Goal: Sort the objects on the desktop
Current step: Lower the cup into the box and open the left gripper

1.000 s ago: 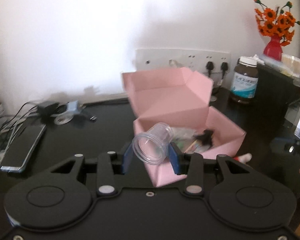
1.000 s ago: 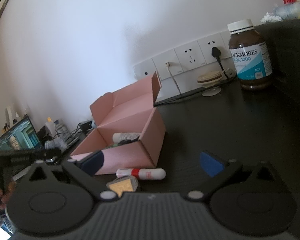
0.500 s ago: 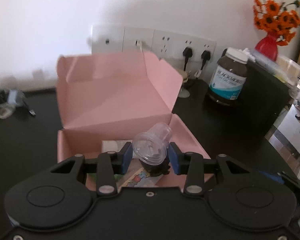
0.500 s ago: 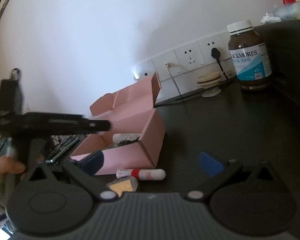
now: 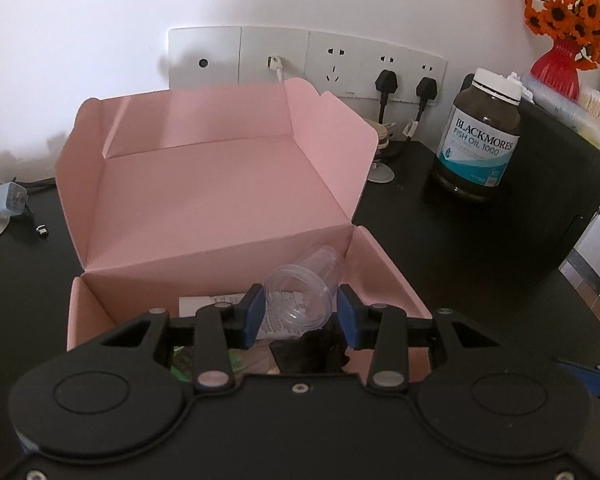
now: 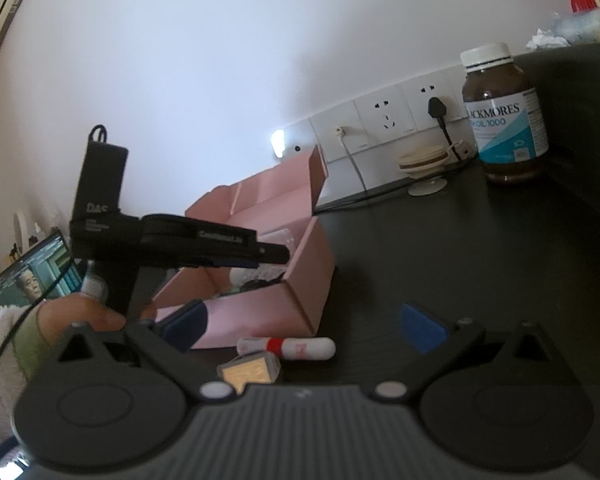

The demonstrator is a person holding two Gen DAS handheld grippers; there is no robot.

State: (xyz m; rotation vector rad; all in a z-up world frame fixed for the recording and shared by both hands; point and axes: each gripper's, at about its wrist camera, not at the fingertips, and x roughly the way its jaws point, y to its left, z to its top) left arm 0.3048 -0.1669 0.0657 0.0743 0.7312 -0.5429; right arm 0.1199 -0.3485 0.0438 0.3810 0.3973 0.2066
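Some things already lie in the pink box [image 5: 204,184]. Left gripper [image 5: 300,314] squeezes a clear cup [image 5: 304,300] above it. Right gripper [image 6: 304,326] waits wide open, holding nothing. White tube [image 6: 288,349] and gold block [image 6: 249,372] remain outside.

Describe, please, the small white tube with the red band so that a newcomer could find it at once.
Start at the open pink box on the black desk. Just outside its front wall lies the tube, on its side. Unlike the gold-faced block beside it, it is round, white and ringed in red.
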